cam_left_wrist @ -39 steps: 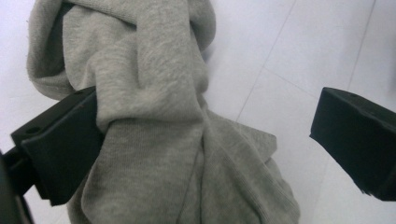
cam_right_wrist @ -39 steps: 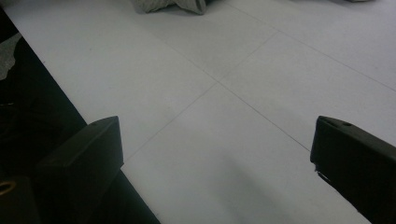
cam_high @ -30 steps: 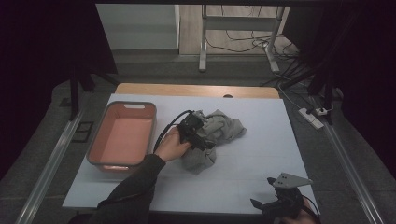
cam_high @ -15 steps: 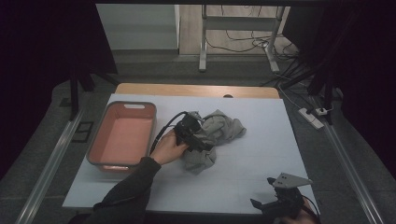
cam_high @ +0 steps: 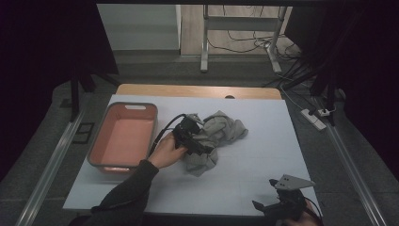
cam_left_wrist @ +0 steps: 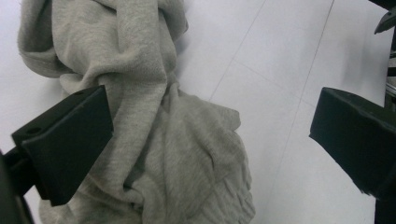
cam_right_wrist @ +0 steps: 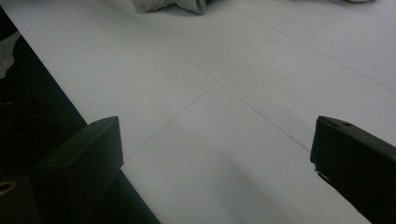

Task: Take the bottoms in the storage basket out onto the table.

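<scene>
Grey cloth lies crumpled near the middle of the white counter, just to the right of the pink tub. From the high view its long axis runs on a slant, from a broad bunched end at the far right down toward a narrower lobe nearer the person, and the left gripper sits right over its near-left part, held by a hand in a dark sleeve. That view cannot tell how the jaws stand against the fabric. The left gripper view settles it: the left gripper has its jaws spread wide, one jaw over the left edge of the cloth, the other well off over bare counter, so nothing is pinched. It also shows the soft ribbed knit and a twisted waist in the cloth where the upper bunch narrows before spreading out below.

The right gripper sits at the near right edge of the counter, well apart from the cloth, its grey plate on top. In the right gripper view the right gripper is likewise spread open over bare white counter, with a corner of the cloth far off at the top.
</scene>
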The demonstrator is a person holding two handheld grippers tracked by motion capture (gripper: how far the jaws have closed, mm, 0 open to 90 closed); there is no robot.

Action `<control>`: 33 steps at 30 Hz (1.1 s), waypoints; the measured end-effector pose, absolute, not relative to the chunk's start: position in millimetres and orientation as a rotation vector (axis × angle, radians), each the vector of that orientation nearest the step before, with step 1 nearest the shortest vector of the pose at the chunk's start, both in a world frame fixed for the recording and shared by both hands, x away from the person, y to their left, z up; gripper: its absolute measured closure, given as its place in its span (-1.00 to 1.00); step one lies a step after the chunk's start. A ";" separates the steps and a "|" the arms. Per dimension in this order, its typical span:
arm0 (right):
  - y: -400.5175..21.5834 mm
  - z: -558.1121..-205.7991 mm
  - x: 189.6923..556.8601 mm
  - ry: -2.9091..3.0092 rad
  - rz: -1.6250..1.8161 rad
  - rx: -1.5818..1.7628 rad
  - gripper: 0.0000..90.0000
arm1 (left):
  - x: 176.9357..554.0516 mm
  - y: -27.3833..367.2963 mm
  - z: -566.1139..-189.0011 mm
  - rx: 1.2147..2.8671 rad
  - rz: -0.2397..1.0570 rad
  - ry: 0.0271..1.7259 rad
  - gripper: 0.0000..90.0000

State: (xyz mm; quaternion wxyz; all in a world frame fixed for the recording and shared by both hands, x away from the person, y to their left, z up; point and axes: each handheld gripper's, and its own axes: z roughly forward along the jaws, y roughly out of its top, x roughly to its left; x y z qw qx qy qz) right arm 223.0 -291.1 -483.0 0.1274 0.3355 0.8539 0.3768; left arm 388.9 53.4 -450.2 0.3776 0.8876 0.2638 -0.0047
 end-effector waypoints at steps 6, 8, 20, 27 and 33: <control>-291.0 -482.9 222.9 2.485 1.097 0.973 -0.95 | 385.7 56.9 -452.7 2.271 0.008 0.684 -1.00; -290.9 -482.9 222.8 2.485 1.097 0.972 -0.95 | 385.1 58.0 -453.4 2.283 0.012 0.681 -1.00; -290.9 -482.8 222.7 2.486 1.099 0.967 -0.95 | 379.0 61.4 -450.6 2.260 0.024 0.681 -1.00; -290.6 -482.8 222.6 2.489 1.097 0.965 -0.95 | 376.8 66.9 -448.3 2.249 0.011 0.680 -1.00; -290.4 -482.8 222.4 2.490 1.096 0.957 -0.95 | 375.7 74.3 -446.7 2.203 -0.020 0.692 -1.00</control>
